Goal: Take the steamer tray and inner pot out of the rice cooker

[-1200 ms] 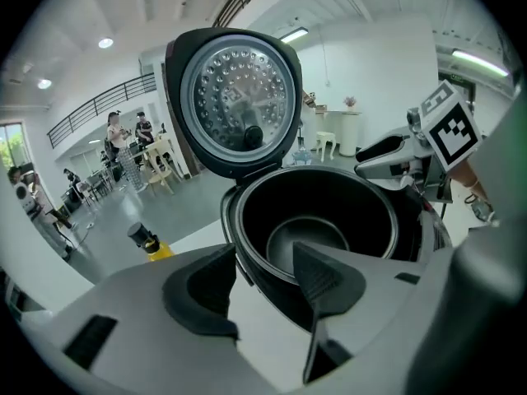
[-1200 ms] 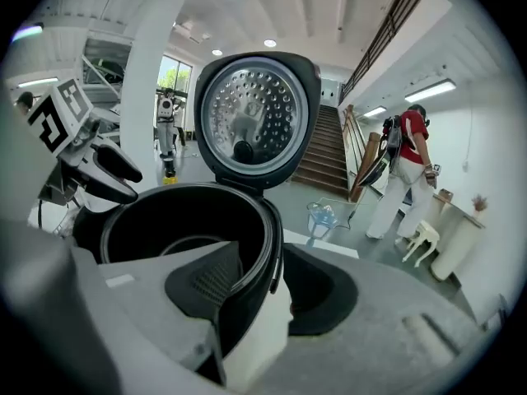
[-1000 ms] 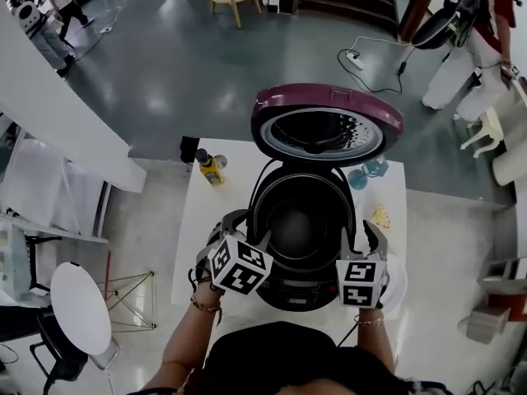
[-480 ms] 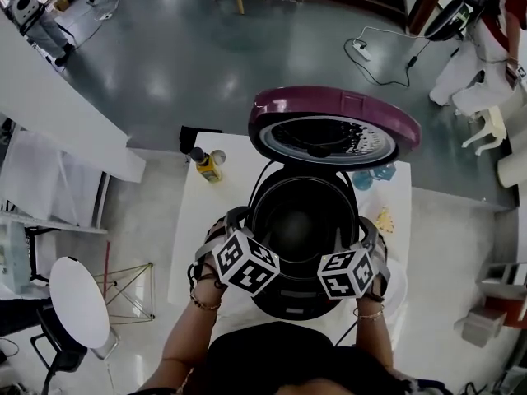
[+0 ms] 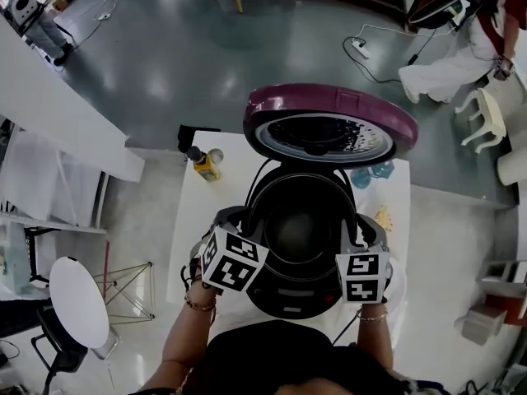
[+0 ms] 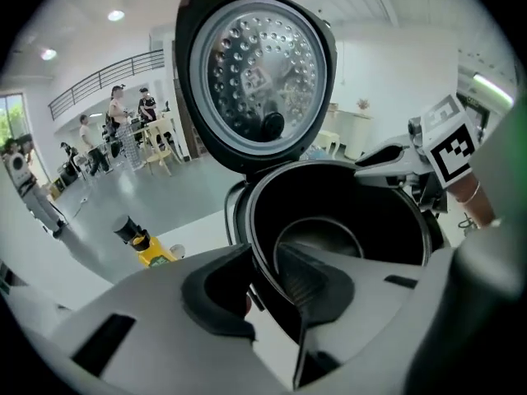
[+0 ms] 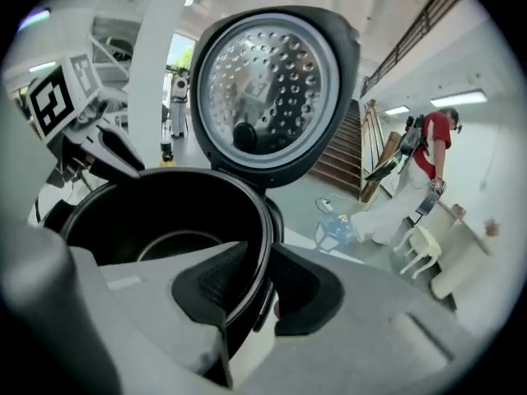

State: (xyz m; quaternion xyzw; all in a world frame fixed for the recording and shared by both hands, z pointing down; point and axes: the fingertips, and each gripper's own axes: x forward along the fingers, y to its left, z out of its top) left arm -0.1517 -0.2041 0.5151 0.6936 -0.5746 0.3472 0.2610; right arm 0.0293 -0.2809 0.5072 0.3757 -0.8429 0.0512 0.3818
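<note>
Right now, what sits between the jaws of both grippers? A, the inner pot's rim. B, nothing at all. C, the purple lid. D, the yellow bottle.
A: the left gripper and right gripper each have one jaw inside and one outside the rim of the inner pot, on opposite sides; their jaws have just been closing onto it.

Bright indoor light, fisheye bending at edges, dark corners, blurred foreground

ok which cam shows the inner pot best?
Head view: it looks straight down into the inner pot, so nearly the whole round rim and the bottom show. The left gripper view and right gripper view each see it slanted from one side: near rim large, only part of the bottom.
</note>
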